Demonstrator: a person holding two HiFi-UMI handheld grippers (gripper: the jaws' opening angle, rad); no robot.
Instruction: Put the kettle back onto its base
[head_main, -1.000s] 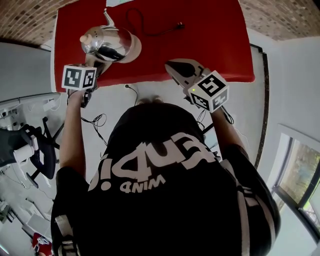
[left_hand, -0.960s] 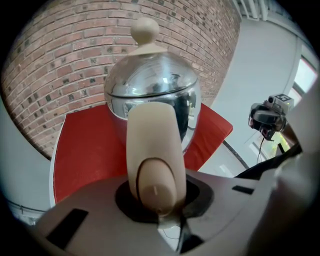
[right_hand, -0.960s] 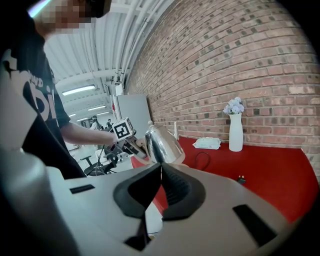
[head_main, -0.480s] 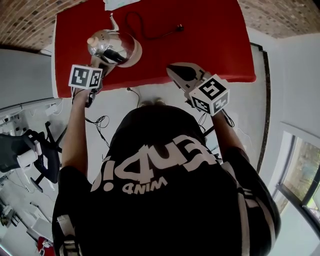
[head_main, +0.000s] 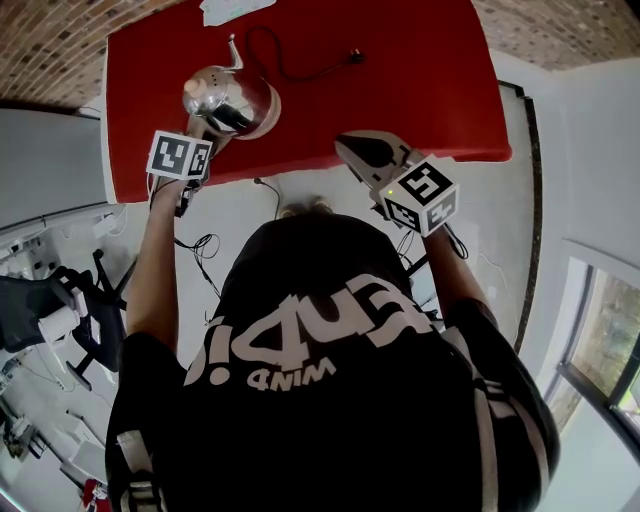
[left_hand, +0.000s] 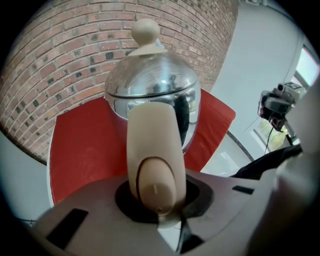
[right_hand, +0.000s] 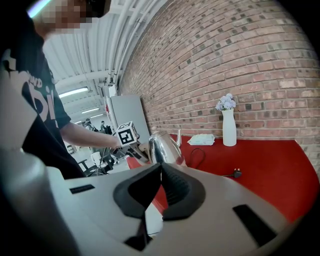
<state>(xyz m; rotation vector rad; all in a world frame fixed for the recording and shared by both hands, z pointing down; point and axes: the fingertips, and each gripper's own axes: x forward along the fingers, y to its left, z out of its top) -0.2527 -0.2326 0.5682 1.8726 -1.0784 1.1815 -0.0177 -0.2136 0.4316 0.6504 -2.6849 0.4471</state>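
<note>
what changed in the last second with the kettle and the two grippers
The left gripper, clamped on the kettle by its handle throughout, carried it slightly lower and rightward over its base. Nothing was let go. The right gripper stayed shut and empty by the red table.

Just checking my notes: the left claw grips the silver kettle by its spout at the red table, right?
Not quite. The left claw grips the silver kettle by its cream handle instead, at the red table. The left gripper view shows the handle between the jaws.
</note>
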